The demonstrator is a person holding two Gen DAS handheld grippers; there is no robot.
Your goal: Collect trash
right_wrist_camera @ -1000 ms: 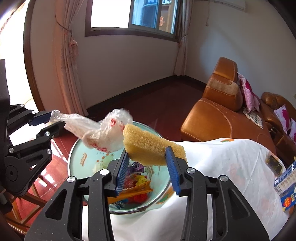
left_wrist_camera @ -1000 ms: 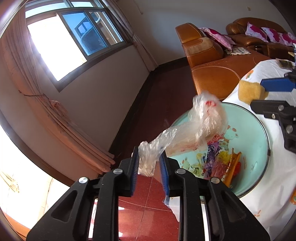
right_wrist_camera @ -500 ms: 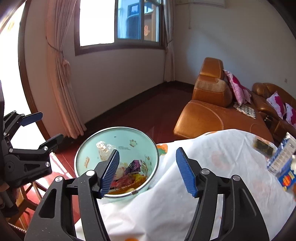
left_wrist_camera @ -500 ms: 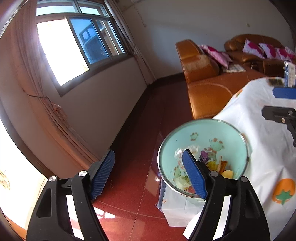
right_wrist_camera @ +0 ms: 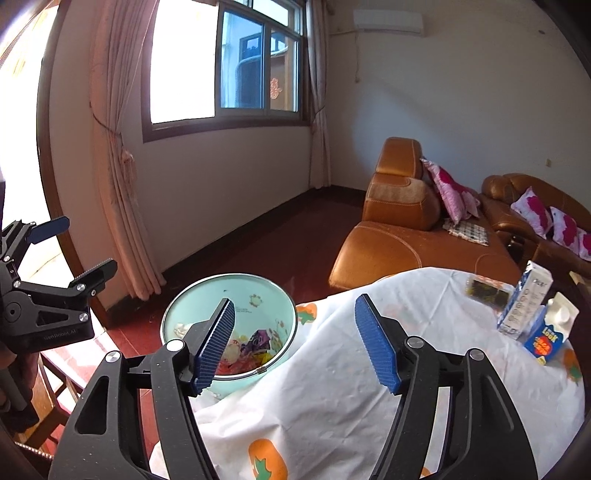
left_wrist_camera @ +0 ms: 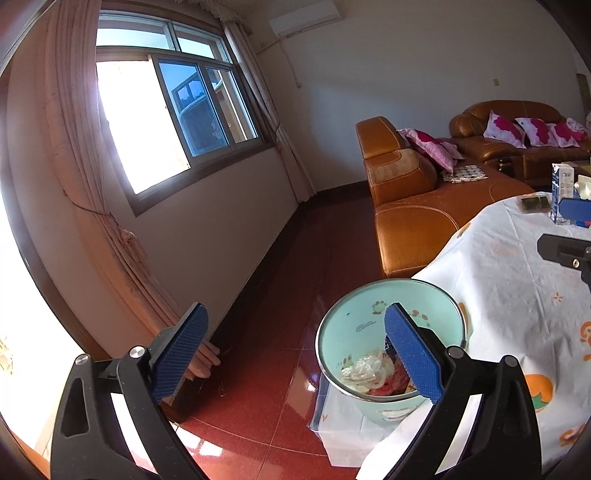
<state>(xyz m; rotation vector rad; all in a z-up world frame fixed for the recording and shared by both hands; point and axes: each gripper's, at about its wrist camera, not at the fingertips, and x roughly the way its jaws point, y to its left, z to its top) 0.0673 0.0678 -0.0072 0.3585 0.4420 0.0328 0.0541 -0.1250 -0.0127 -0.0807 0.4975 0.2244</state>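
Trash [left_wrist_camera: 373, 373] lies heaped in the bottom of a pale mint bin [left_wrist_camera: 354, 325] with small cartoon prints on its inner wall and a metal rim: a crumpled clear plastic bag on top, with red, yellow and purple wrappers [right_wrist_camera: 255, 345] beneath and beside it. The bin stands on the glossy red tiled floor [left_wrist_camera: 258, 387], just beside the edge of the tabletop [right_wrist_camera: 325, 402], whose white cloth printed with orange fruit hangs down close to the bin's rim.

The left hand-held gripper [left_wrist_camera: 295, 354] is released, its blue ribbed pads spread wide, one above the floor and one over the bin's mouth, holding nothing. The right hand-held gripper [right_wrist_camera: 295, 339] is likewise released and empty, one pad over the bin, the other over the cloth.

Farther along the tabletop from the bin stand two drink cartons, one white and blue [right_wrist_camera: 524, 302], one blue with an orange label [right_wrist_camera: 550, 332], touching each other, with a small dark packet [right_wrist_camera: 487, 290] near them. Beyond the bin sits an orange-brown leather sofa [right_wrist_camera: 399, 236] with pink and white cushions [right_wrist_camera: 450, 199]. A sliding window [right_wrist_camera: 229, 66] with pinkish curtains [right_wrist_camera: 114, 155] fills the wall behind the bin, and an air conditioner [right_wrist_camera: 388, 22] is mounted high on the adjoining wall.
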